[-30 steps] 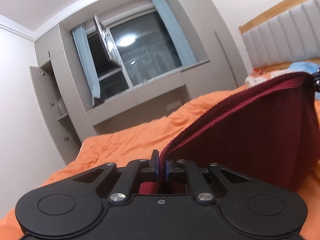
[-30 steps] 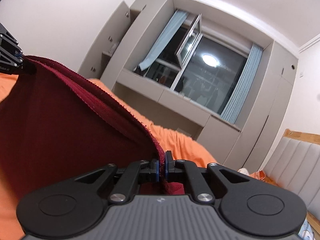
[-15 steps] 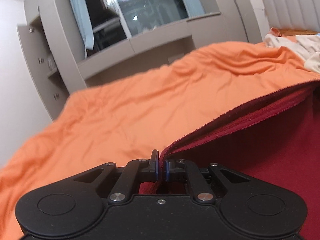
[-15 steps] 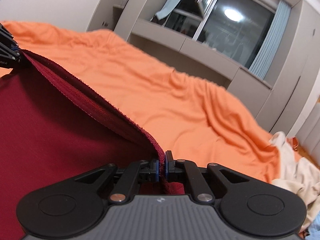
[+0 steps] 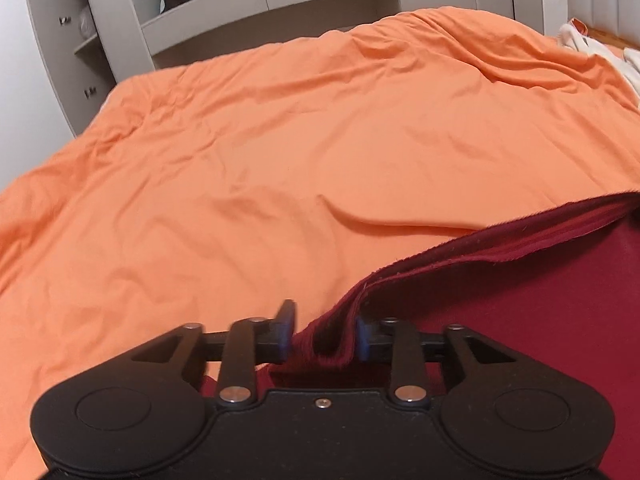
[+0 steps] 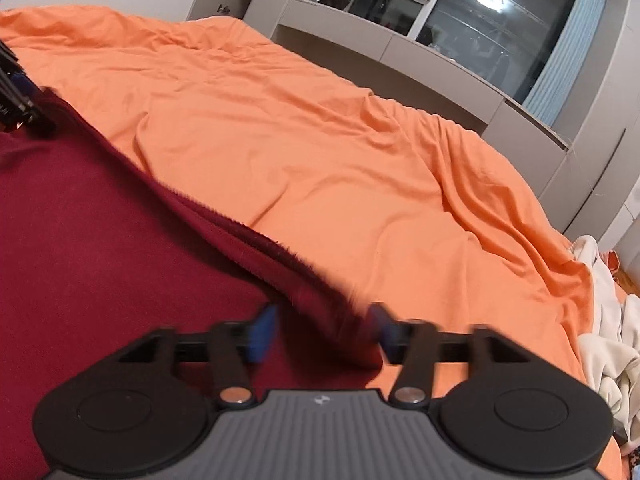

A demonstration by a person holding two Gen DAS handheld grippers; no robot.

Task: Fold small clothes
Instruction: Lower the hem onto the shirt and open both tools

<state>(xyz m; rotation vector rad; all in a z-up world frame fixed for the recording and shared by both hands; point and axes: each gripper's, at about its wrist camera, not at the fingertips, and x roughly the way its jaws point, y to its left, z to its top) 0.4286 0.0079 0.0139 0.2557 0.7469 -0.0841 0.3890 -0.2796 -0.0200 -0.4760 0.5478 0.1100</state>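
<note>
A dark red garment lies on the orange bed cover, its folded hem running off to the right. My left gripper has its jaws opening; a bunched corner of the red cloth still sits loose between the blue pads. In the right wrist view the same red garment spreads to the left. My right gripper is opening too, its jaws wide, with the red hem lying slack between them. The other gripper's tip shows at the far left edge of the garment.
Pale clothes are heaped at the right side of the bed. Grey built-in cabinets and a dark window stand beyond the far edge. Creased orange cover stretches ahead of both grippers.
Both grippers came down from holding the red garment up in the air to the bed. Their jaws, clamped on the hem before, have parted and the cloth now lies on the cover.
</note>
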